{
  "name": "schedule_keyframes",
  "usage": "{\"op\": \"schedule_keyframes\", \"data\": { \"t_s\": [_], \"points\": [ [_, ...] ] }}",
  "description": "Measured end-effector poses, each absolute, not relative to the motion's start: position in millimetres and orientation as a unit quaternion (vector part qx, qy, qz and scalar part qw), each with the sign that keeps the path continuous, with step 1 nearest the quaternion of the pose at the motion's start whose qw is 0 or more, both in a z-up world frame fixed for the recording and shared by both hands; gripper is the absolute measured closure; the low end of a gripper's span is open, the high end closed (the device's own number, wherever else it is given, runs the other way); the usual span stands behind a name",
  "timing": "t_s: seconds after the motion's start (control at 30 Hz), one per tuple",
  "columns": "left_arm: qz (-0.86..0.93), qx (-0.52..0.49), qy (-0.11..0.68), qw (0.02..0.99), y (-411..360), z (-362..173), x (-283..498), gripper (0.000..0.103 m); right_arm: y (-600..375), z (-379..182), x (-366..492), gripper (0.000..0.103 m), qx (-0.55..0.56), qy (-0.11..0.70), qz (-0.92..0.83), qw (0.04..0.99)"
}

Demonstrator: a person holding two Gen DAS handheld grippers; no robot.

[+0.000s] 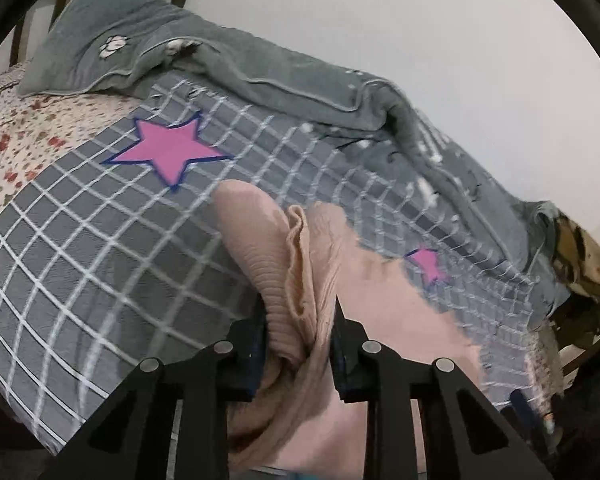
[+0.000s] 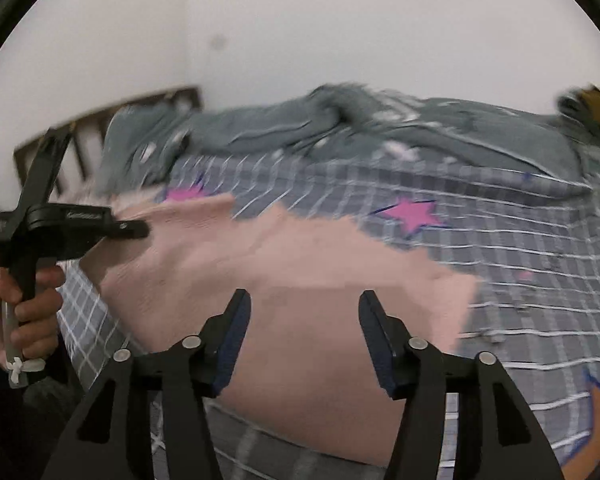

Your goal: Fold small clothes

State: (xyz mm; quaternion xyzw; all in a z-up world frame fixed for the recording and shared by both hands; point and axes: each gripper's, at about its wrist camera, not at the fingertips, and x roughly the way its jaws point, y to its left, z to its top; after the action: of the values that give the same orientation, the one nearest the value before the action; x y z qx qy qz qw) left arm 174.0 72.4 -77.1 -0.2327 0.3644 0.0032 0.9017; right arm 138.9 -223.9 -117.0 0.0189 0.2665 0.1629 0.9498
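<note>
Left tongs (image 1: 300, 320) clench pink garment (image 2: 284, 264) lying lengthwise leftward; right tongs (image 2: 304, 332) released.

**A bed with a checked cover**

The bed (image 1: 4, 128) carries a floral sheet (image 1: 28, 120) under a grey checked cover (image 1: 100, 248) with pink stars (image 1: 168, 150). On the cover lie a pink knitted garment (image 2: 300, 272) and, along the wall side, a rumpled grey blanket (image 1: 284, 76).

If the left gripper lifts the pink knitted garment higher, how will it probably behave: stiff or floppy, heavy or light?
Probably floppy: the pink garment bunches into soft folds between the left gripper pads. It likely sags and drapes, since the rest lies limp on the checked bedcover. The thin ribbed knit suggests it is light.
</note>
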Motion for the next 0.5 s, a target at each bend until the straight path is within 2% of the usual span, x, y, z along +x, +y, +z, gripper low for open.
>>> {"op": "schedule_keyframes", "data": {
  "t_s": [0.27, 0.37, 0.5],
  "points": [
    [-0.039, -0.221, 0.381, 0.897, -31, -51, 182, 0.078, -327, -124, 146, 0.046, 0.130, 0.288, 0.103, 0.943],
    [-0.055, -0.173, 0.396, 0.900, -88, -61, 182, 0.078, -353, -122, 140, 0.046, 0.147, 0.282, 0.089, 0.944],
    [-0.057, -0.054, 0.431, 0.899, -167, -100, 178, 0.078, -374, -119, 134, 0.046, 0.161, 0.279, 0.084, 0.943]
  ]
}}
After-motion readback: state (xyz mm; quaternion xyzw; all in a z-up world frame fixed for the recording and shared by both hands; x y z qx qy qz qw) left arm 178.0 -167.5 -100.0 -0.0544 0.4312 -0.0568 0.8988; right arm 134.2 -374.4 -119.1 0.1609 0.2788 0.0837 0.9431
